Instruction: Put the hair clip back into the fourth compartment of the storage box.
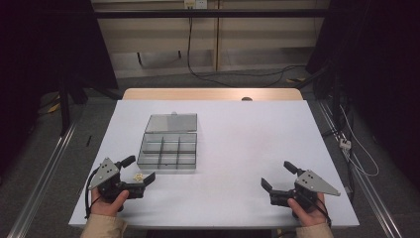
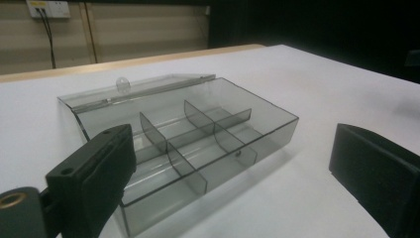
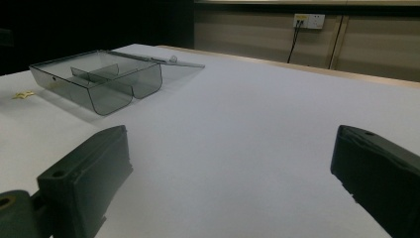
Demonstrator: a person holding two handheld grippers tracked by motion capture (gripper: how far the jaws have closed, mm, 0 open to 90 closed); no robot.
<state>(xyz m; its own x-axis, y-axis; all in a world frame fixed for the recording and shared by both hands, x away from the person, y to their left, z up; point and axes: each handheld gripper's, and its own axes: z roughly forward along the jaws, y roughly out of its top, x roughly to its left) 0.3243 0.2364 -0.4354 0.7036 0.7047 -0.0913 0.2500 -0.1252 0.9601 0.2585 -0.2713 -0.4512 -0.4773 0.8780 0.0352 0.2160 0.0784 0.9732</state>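
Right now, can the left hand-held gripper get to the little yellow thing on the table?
Probably yes. The left hand-held gripper is open, and the little yellow thing lies on the table between its jaws, beside the open box. Nothing seems to block it.

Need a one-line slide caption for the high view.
Two open hand-held grippers, left and right, rest before an open clear compartment box on a white table.

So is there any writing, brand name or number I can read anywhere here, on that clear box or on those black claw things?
None that can be read.
Compartment box: smoky clear plastic, no label or print showing.
Left gripper and right gripper: black jaws and grey plates, no markings visible.
Wall socket: white plate with plugs, too small and blurred to show any text.
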